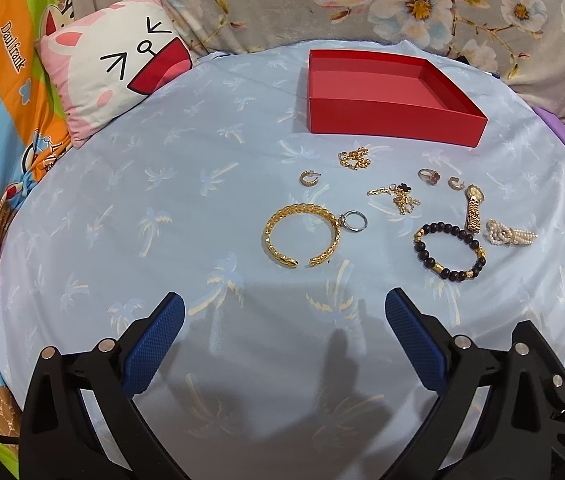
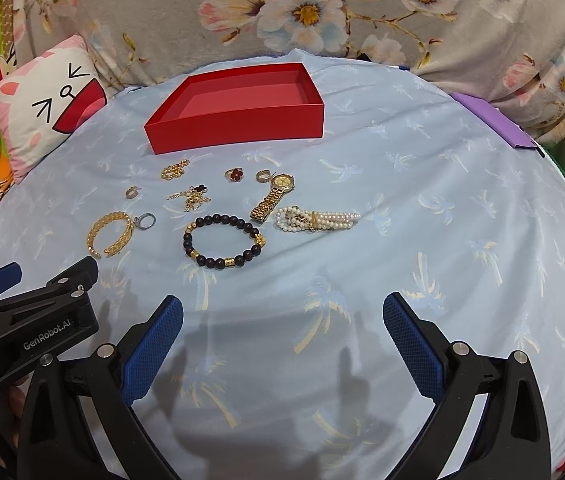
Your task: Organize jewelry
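Both grippers hang low over the near edge of the light blue cloth (image 2: 422,184) with its palm-tree print, and neither holds anything. The left gripper (image 1: 284,312) has its jaws spread wide, blue pads facing each other across bare cloth. The right gripper (image 2: 282,312) is just the same, jaws wide apart, with the left tool showing at its left side.

The jewelry lies loose on the cloth, in a cluster between the grippers and the red box (image 2: 238,108), which sits at the far side, open-topped and with nothing in it. Nearest the left gripper is the gold cuff bangle (image 1: 301,236), with a silver ring (image 1: 354,222) touching its right side. To the right lies the dark bead bracelet (image 2: 223,245) with gold spacers. Just beyond it are the gold watch (image 2: 274,196) and, beside that on the right, the pearl bracelet (image 2: 316,219).

Farther back, near the box, are a bunched gold chain (image 1: 356,158), a second chain with a black clover charm (image 1: 396,196), a ring with a red flower (image 2: 235,175), and two small hoop earrings (image 1: 308,178), well apart.

A cartoon cat pillow (image 1: 110,76) rests at the far left.
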{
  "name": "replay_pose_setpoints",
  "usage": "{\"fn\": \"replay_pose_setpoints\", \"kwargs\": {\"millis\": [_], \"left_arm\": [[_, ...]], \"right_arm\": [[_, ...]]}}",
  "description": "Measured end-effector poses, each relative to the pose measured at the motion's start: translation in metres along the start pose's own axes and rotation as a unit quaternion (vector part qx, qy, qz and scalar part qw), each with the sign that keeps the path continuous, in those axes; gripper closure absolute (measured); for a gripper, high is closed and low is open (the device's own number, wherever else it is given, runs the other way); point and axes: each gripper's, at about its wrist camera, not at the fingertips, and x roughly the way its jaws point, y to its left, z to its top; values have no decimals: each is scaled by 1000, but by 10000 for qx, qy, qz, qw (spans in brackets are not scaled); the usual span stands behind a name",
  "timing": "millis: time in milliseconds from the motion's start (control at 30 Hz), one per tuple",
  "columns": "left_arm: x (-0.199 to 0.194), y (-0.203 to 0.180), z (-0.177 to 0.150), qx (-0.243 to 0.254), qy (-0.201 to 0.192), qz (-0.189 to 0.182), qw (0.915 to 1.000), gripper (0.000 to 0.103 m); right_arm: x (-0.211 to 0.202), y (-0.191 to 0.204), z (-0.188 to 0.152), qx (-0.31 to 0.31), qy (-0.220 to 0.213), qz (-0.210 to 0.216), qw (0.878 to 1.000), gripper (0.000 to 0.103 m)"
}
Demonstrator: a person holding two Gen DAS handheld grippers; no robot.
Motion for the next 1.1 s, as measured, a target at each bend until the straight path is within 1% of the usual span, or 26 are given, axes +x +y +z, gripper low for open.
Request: {"fn": "replay_pose_setpoints", "kwargs": {"millis": [400,1100], "left_arm": [[-3,-1,2,44,-65,-13,10000,5],[-2,-2,5,62,-42,8,10000,5]], "right_arm": [[0,0,0,5,-2,3,10000,5],[-1,3,2,2,-35,24,10000,5]]}}
